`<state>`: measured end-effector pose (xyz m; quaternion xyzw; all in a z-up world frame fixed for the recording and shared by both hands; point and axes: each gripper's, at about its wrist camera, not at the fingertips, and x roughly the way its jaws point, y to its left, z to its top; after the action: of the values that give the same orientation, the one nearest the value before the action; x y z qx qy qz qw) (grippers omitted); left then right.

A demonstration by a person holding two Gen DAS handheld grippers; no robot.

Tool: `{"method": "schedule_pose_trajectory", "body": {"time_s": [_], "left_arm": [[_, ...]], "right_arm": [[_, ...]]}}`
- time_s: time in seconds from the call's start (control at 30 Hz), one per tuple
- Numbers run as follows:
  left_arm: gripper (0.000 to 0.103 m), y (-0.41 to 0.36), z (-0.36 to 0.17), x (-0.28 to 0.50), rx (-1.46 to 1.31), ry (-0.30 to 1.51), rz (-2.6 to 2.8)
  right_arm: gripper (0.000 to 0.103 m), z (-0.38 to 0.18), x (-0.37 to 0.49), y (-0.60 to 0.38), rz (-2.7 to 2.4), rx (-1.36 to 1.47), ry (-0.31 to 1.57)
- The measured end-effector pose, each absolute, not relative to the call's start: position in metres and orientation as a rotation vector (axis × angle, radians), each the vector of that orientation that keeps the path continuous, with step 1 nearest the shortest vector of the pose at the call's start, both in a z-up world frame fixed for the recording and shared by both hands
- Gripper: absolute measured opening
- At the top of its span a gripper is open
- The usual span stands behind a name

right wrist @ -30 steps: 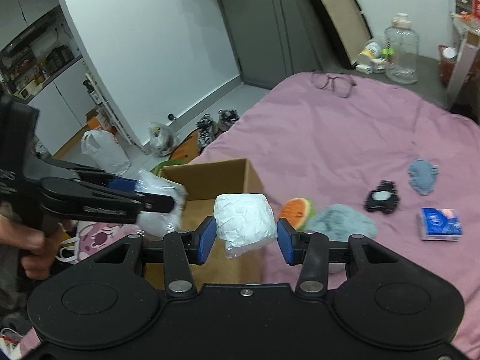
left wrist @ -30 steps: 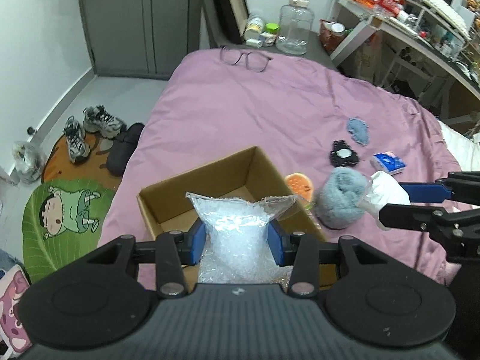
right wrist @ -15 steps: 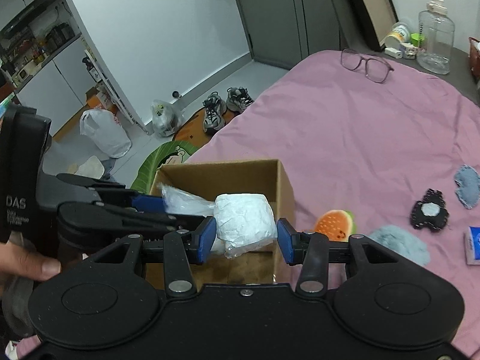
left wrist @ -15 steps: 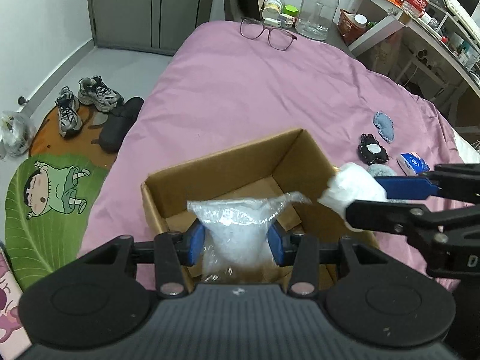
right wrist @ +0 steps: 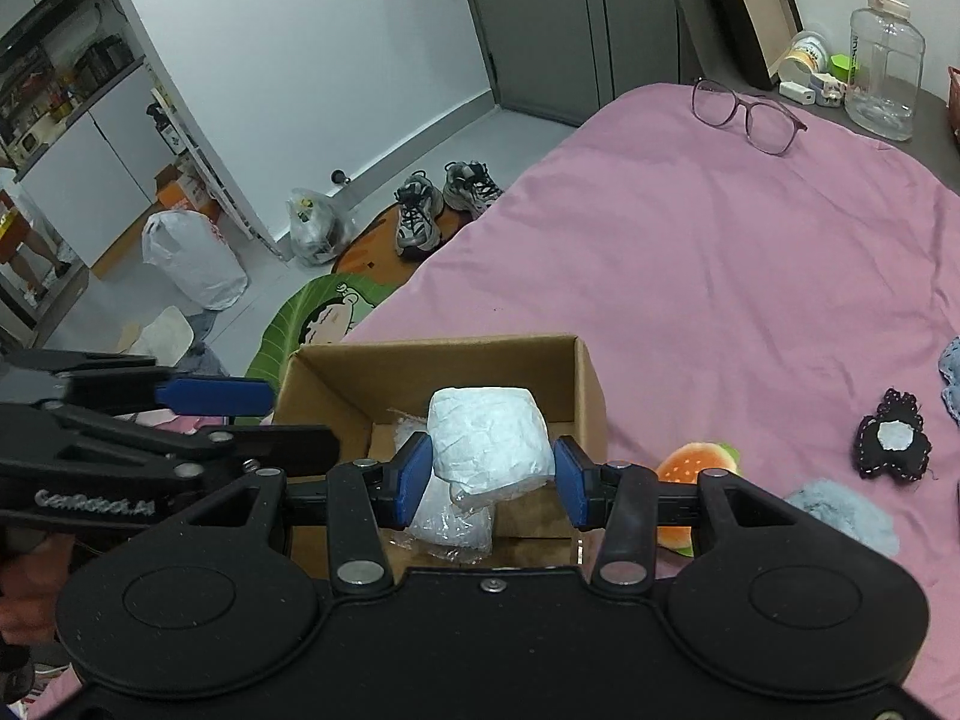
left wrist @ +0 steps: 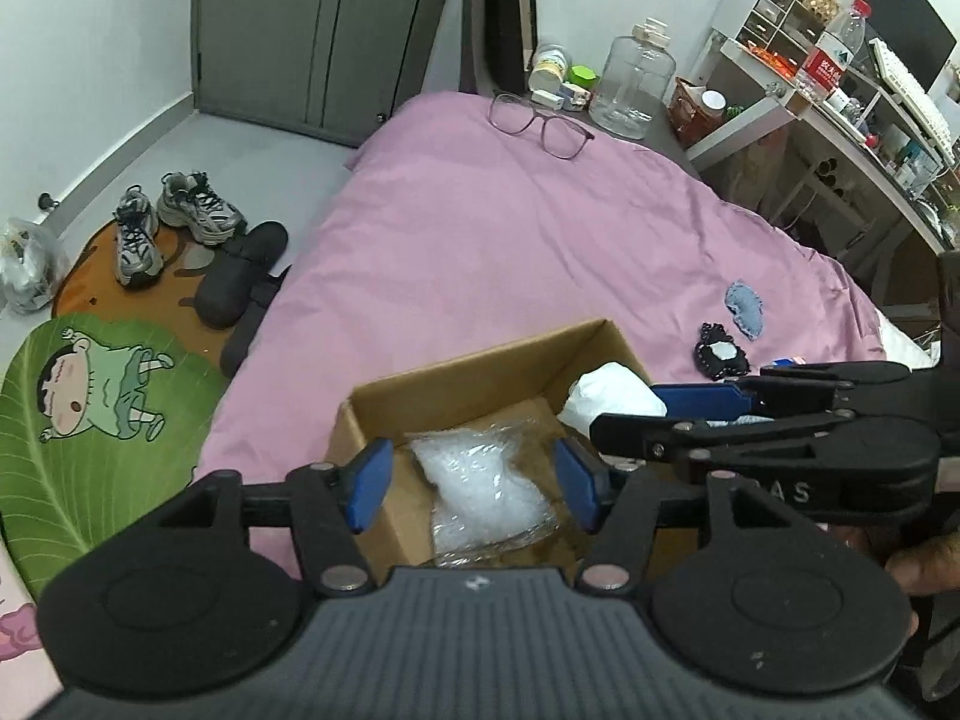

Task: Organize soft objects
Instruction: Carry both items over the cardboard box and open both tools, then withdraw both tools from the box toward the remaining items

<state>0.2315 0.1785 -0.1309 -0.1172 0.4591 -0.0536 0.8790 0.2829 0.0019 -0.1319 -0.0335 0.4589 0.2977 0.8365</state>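
Note:
An open cardboard box [left wrist: 480,372] sits on the pink bed. A clear bag of white filling [left wrist: 486,480] lies on its floor. My left gripper [left wrist: 473,483] hangs over it, its jaws opening, with a gap between each blue pad and the bag. My right gripper [right wrist: 489,480] is shut on a white wrapped bundle [right wrist: 489,438], held above the inside of the box [right wrist: 438,366]. In the left wrist view the bundle [left wrist: 612,396] sits at the box's right side, in the right gripper [left wrist: 690,414]. The left gripper [right wrist: 270,417] reaches in from the left in the right wrist view.
On the bed to the right of the box lie a burger plush [right wrist: 690,480], a grey-blue fluffy piece [right wrist: 840,510], a black and white patch [right wrist: 894,444] and a denim patch [left wrist: 744,306]. Glasses [left wrist: 540,123] lie at the far end. Shoes [left wrist: 180,222] are on the floor.
The left jaws have spread and let go of the clear bag, which now rests in the box. Both grippers sank toward the box, and the right one carried its bundle over it.

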Motion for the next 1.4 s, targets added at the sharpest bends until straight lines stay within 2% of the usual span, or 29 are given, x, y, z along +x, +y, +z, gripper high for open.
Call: {"method": "schedule_pose_trajectory", "body": {"time_s": [0.17,0.23,0.33,0.67,0.83,0.9,1.03,1.4], "left_arm": [[0.059,0.187,-0.129,0.218,-0.263,0.948,-0.1],[0.059,0.189,-0.13,0.214,-0.275,0.952,-0.09],[0.059,0.19,-0.131,0.209,-0.287,0.951,-0.087],[0.071,0.184,-0.123,0.19,-0.316,0.928,-0.061],[0.078,0.172,-0.115,0.178,-0.335,0.912,-0.052],[0.081,0.168,-0.112,0.175,-0.348,0.907,-0.052],[0.091,0.156,-0.104,0.167,-0.361,0.891,-0.038],[0.097,0.13,-0.089,0.152,-0.365,0.887,-0.021]], "right_arm": [[0.047,-0.128,0.283,0.013,0.608,-0.102,0.948],[0.059,-0.126,0.282,0.014,0.585,-0.122,0.928],[0.069,-0.12,0.278,0.01,0.586,-0.113,0.902],[0.07,-0.104,0.26,-0.02,0.568,-0.097,0.888],[0.082,-0.095,0.245,-0.039,0.557,-0.096,0.884],[0.084,-0.092,0.241,-0.047,0.556,-0.089,0.886],[0.091,-0.086,0.234,-0.067,0.557,-0.052,0.885],[0.102,-0.071,0.219,-0.112,0.575,-0.013,0.845]]}}
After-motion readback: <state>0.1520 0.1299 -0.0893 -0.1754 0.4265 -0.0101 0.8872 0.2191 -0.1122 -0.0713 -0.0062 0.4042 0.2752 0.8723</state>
